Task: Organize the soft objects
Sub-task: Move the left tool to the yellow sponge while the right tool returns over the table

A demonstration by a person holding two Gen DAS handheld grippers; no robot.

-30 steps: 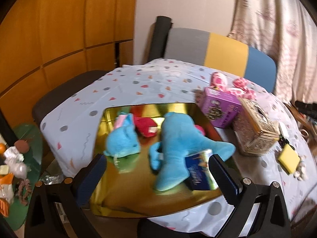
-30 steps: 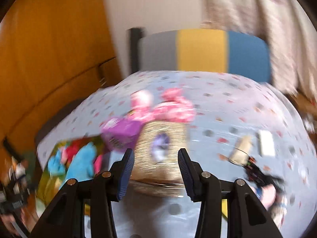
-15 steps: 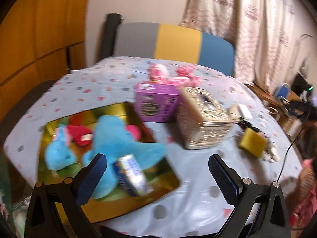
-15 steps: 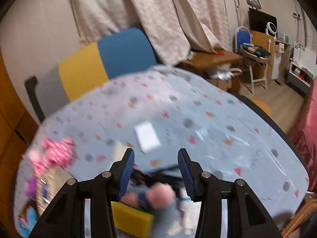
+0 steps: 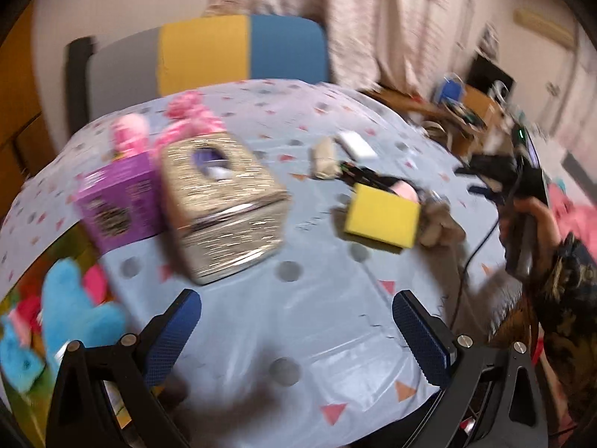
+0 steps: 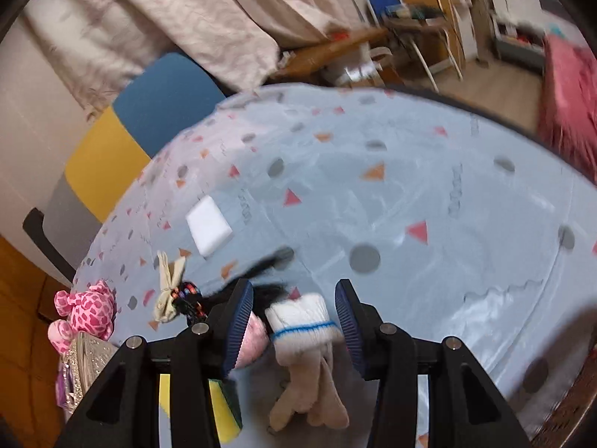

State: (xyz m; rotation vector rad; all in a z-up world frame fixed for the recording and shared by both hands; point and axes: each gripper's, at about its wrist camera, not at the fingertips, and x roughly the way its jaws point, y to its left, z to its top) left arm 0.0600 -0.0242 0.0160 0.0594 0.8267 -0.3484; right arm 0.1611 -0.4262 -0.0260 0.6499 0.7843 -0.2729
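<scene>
A beige glove with a white, blue-striped cuff (image 6: 298, 317) lies on the dotted tablecloth, its cuff between the fingers of my right gripper (image 6: 293, 321). The jaws stand open with a gap on each side of the cuff. A pink soft ball (image 6: 250, 339) sits beside the left finger, and a yellow sponge (image 6: 220, 407) lies below it. My left gripper (image 5: 298, 332) hangs open and empty over bare cloth, the yellow sponge (image 5: 380, 218) and glove (image 5: 440, 220) ahead to its right. Blue plush toys (image 5: 71, 310) lie in a gold tray at the left edge.
A glittery tissue box (image 5: 224, 205), a purple box (image 5: 115, 201) and a pink spotted plush (image 5: 186, 123) stand ahead on the left. A white sponge (image 6: 209, 224) and a beige cloth bundle with beads (image 6: 168, 291) lie further back. A person's hand (image 5: 537, 216) and cable are at the right edge.
Both views have swung to the right. The left gripper left the gold tray for the table's middle. The right gripper came down and closer, so the glove's cuff now sits between its fingers.
</scene>
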